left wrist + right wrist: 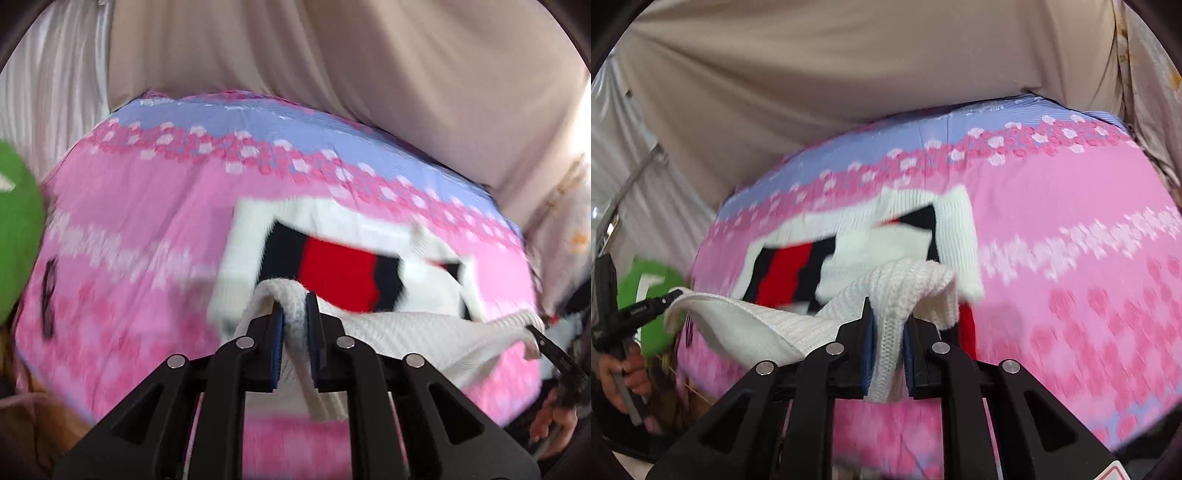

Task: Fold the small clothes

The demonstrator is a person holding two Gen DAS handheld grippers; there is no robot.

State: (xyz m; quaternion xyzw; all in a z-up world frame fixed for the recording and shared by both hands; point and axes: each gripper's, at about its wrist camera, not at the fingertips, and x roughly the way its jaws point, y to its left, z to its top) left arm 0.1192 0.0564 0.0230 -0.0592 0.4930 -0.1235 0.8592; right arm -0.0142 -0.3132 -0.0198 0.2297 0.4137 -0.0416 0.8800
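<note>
A small white knit sweater [413, 332] with a red and black striped panel [336, 269] lies on a pink flowered bedspread [140, 258], its near edge lifted. In the left wrist view, my left gripper [294, 301] is shut on a bunched fold of that white edge, and the fabric hangs down between the blue pads. My right gripper [889, 308] is shut on the other end of the same edge of the sweater [849, 251]. The white hem stretches between the two grippers. Each gripper shows in the other's view: the right gripper [543, 341] at the far right, the left gripper [670, 295] at the far left.
The bedspread [1071, 258] has a lilac band along its far side. Beige cloth [332, 74] hangs behind the bed. A green round object [18, 240] sits at the bed's left end. A person's hands [554, 424] [620, 373] grip the handles.
</note>
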